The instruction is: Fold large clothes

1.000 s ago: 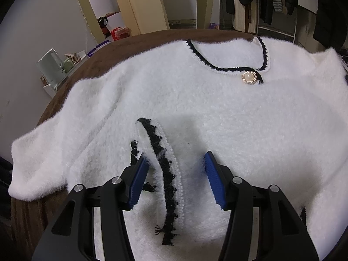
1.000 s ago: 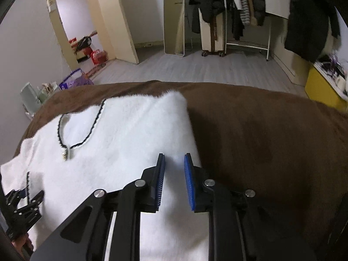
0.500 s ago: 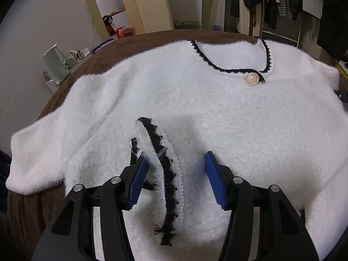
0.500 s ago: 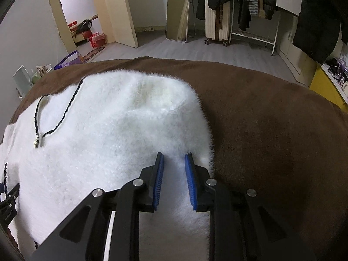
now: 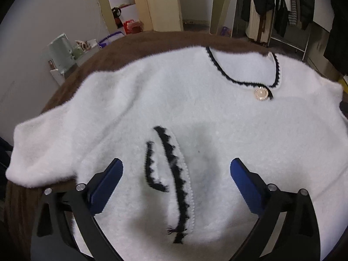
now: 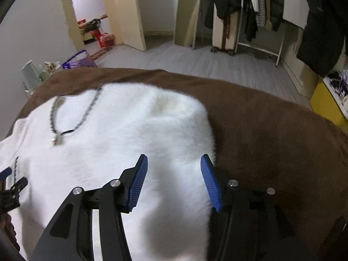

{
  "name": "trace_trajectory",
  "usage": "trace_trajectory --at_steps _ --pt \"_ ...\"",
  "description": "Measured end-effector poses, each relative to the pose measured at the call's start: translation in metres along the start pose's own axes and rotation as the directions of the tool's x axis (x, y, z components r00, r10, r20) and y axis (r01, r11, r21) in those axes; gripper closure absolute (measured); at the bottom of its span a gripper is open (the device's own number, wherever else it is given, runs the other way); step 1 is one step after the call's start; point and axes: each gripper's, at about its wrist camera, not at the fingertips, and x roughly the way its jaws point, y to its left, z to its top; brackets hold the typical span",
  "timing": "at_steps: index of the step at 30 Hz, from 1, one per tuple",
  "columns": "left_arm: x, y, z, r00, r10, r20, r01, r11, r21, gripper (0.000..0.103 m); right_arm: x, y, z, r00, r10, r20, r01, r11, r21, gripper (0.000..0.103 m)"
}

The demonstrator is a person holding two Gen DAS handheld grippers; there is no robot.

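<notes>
lying flat on the brown bed cover [image 6: 271, 130], the white sweater [image 5: 195, 108] has one sleeve folded inward, so its black-trimmed cuff [image 5: 174, 169] rests on the body. left gripper [image 5: 176, 171] – fingers spread wide, just opened, cuff released. right gripper [image 6: 174, 169] – fingers parted, just opened, side edge no longer pinched.

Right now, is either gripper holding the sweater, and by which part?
Neither. The left gripper stands open over the black-trimmed cuff; the right gripper has just been opening over the sweater edge, gripping nothing.
</notes>
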Motion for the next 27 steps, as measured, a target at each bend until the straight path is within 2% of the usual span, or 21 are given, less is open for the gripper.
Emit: trace_trajectory --at_steps 2,4,8,10,11,14,18,20,22,27 --pt "-0.007 0.002 0.002 1.000 0.016 0.007 -0.016 1.000 0.015 0.006 -0.013 0.010 0.000 1.000 0.014 0.012 -0.014 1.000 -0.015 0.046" --pt "-0.014 0.007 0.004 1.000 0.020 0.013 -0.020 1.000 0.013 0.006 -0.025 0.021 -0.001 0.999 0.026 0.027 -0.025 0.999 -0.026 0.034" --pt "-0.033 0.031 0.008 1.000 0.022 0.014 -0.021 0.999 -0.030 0.006 -0.054 0.055 -0.005 0.996 0.062 0.064 -0.058 0.996 -0.062 0.032" --pt "-0.042 0.049 0.007 1.000 0.022 0.014 -0.021 0.998 -0.065 0.006 -0.065 0.073 -0.010 0.994 0.082 0.073 -0.077 0.994 -0.075 0.020" --pt "-0.047 0.061 0.005 1.000 0.025 0.012 -0.024 0.996 -0.086 0.006 -0.070 0.083 -0.013 0.993 0.088 0.076 -0.081 0.993 -0.085 0.018" --pt "-0.056 0.089 -0.005 0.999 0.052 0.008 -0.050 0.989 -0.136 0.006 -0.081 0.112 -0.022 0.988 0.133 0.077 -0.123 0.985 -0.122 0.018" --pt "-0.057 0.147 -0.030 0.996 0.088 -0.017 -0.089 0.970 -0.226 0.006 -0.081 0.148 -0.032 0.982 0.183 0.054 -0.172 0.973 -0.157 0.018" --pt "-0.054 0.178 -0.046 0.993 0.115 -0.029 -0.118 0.953 -0.280 0.006 -0.079 0.165 -0.037 0.980 0.197 0.043 -0.186 0.966 -0.178 0.018" --pt "-0.054 0.208 -0.062 0.994 0.113 -0.007 -0.108 0.931 -0.348 0.006 -0.078 0.185 -0.044 0.978 0.206 0.034 -0.195 0.960 -0.203 0.018" --pt "-0.041 0.268 -0.093 0.986 0.165 -0.012 -0.155 0.895 -0.418 0.006 -0.072 0.219 -0.060 0.974 0.224 0.014 -0.214 0.946 -0.243 0.017"
